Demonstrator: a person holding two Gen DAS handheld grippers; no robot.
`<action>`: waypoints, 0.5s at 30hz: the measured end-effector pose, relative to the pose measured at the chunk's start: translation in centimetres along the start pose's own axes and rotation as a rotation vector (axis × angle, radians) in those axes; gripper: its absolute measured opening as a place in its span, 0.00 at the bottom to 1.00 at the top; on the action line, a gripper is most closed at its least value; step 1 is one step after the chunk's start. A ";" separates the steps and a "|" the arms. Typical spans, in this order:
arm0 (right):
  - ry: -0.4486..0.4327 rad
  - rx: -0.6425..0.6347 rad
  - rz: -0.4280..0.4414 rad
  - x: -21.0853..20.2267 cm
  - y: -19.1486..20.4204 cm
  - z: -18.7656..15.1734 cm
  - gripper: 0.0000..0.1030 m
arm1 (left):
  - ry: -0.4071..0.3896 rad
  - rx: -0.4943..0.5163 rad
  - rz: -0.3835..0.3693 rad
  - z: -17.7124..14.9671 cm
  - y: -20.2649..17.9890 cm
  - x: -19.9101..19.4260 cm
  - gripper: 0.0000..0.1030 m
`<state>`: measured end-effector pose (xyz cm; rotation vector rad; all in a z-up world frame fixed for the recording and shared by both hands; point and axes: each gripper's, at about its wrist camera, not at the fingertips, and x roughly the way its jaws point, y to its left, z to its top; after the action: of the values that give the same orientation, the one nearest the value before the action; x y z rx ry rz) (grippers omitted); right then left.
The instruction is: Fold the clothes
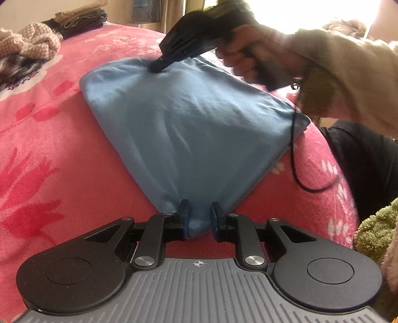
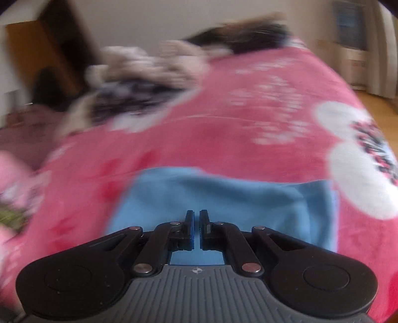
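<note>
A light blue cloth (image 1: 194,119), folded into a rough diamond, lies on a pink blanket (image 1: 62,149). My left gripper (image 1: 199,211) is shut on its near corner, which bulges between the pads. A hand in a cream sleeve (image 1: 348,74) holds my right gripper (image 1: 156,67), whose tips rest on the cloth's far corner. The right wrist view is blurred by motion. There the right gripper (image 2: 197,213) is shut just above the blue cloth (image 2: 236,196), and I see nothing between its pads.
A knitted heap (image 1: 32,44) and a plaid garment (image 1: 17,67) lie at the far left, with a folded dark stack (image 1: 82,20) behind. A black cable (image 1: 296,161) hangs over the cloth's right corner. Green fuzzy fabric (image 1: 378,233) sits at right. Wooden floor (image 2: 378,104) borders the bed.
</note>
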<state>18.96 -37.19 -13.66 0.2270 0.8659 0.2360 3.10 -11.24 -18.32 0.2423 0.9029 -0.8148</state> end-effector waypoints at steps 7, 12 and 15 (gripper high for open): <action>-0.045 0.004 0.142 -1.7 2.9 1.0 0.03 | -0.005 -0.026 -0.030 0.0 0.7 -0.2 0.22; 0.105 -0.049 0.210 3.4 6.0 1.0 0.03 | -0.014 -0.012 -0.033 -0.3 0.4 -0.5 0.25; 0.052 0.060 0.084 5.7 4.8 2.8 0.02 | -0.017 0.001 -0.033 -0.5 0.2 -0.6 0.28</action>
<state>24.11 -31.27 -14.63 0.3149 0.9164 0.2957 2.77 -10.56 -18.17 0.2217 0.8923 -0.8472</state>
